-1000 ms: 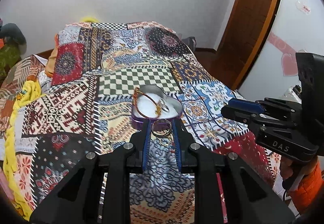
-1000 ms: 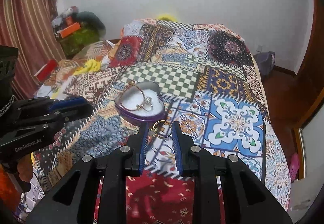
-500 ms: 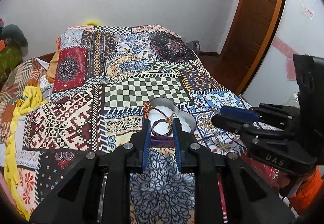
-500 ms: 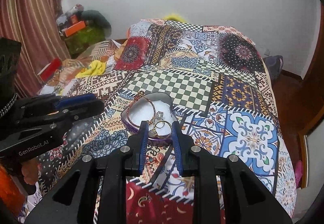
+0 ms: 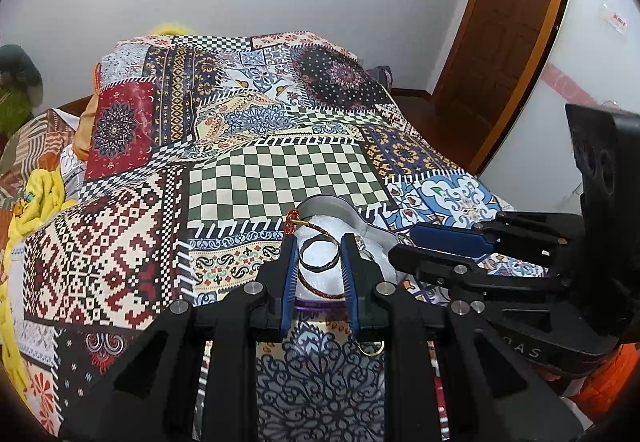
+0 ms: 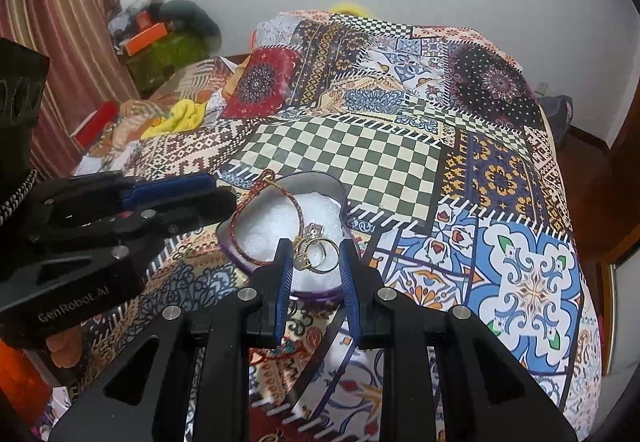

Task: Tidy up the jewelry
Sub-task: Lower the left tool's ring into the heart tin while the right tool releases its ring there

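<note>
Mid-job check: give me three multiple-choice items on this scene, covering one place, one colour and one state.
1. The heart-shaped metal tin sits on:
A) the floor
B) the patchwork quilt
C) a shelf

2. The slim metal ring between the fingers of the right gripper is:
A) gold
B) red
C) green

3. The tin is:
A) lidded
B) upside down
C) open

Key:
1. B, quilt patches surround the tin on all sides.
2. A, the ring shines yellow against the white lining.
3. C, the lining shows from above.
</note>
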Motion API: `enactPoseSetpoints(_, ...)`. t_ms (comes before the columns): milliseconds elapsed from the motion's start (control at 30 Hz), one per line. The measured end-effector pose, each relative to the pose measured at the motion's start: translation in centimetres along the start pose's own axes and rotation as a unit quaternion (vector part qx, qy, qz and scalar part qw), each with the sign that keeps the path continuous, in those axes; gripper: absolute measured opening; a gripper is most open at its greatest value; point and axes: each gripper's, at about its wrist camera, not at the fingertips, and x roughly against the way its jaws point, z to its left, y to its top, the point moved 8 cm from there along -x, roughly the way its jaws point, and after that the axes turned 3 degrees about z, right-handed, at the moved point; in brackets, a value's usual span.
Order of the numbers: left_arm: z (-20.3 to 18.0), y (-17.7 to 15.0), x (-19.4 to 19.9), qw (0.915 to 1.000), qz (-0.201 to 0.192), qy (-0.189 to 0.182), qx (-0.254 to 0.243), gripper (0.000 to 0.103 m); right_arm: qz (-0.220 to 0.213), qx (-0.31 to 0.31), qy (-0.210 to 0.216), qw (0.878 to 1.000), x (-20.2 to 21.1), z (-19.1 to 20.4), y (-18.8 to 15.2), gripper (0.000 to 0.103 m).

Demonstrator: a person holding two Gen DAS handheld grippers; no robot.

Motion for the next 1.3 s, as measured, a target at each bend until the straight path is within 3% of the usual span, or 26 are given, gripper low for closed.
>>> enactPoseSetpoints(600,0.1,-0.3,-2.8,0.9994,0.033,-0.013,-0.001,0.020,0.044,0.003,0.016,0.999,-2.2,-0.1,-0.6,0.021)
enactPoseSetpoints(1000,0.0,-0.3,-2.1,0.9991,0.039,-0.018,0.007,0.020,0.037,0.001,0.009,0.999,-1.6,-0.1,-0.2,0.021)
enactPoseSetpoints(1300,-0.6,0.6,0.7,0.9997,0.016,-0.017,0.006,0.020,0.021,0.003,-0.004,1.000,0.6,0.0,0.3,0.022)
